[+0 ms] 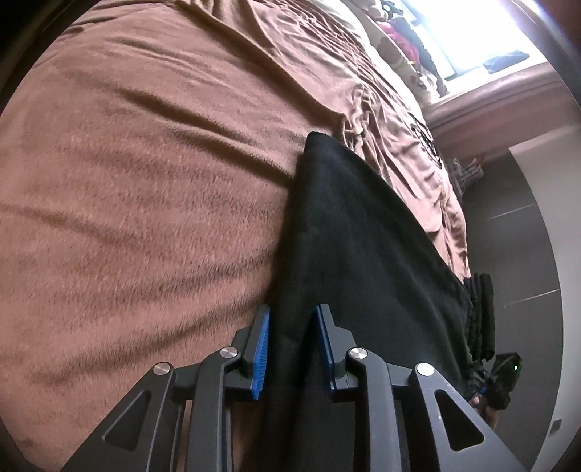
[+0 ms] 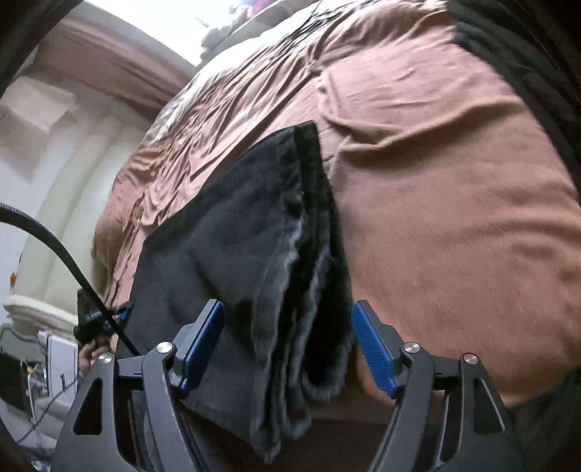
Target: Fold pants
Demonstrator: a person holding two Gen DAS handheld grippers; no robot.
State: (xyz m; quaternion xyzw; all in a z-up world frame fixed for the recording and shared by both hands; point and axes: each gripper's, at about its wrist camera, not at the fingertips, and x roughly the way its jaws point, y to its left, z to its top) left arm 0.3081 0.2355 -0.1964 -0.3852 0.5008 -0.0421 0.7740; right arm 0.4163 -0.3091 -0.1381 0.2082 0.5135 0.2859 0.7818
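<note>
Black pants (image 1: 363, 236) lie folded in a long strip on a brown bed cover (image 1: 145, 181). My left gripper (image 1: 293, 345) straddles one end of the strip; fabric runs between its blue pads (image 1: 262, 348), which stand a little apart and do not pinch it. In the right wrist view the pants (image 2: 236, 225) show stacked layers at the near end. My right gripper (image 2: 287, 345) stands wide open around that end, with both pads clear of the cloth. Each view also shows the other gripper at the strip's far end.
The brown cover (image 2: 435, 181) is rumpled toward the bed's edge. Dark tiled floor (image 1: 515, 254) lies beyond the edge. A bright window (image 1: 472, 29) and patterned bedding (image 1: 395, 54) are at the far end. A black cable (image 2: 54, 239) arcs at the left.
</note>
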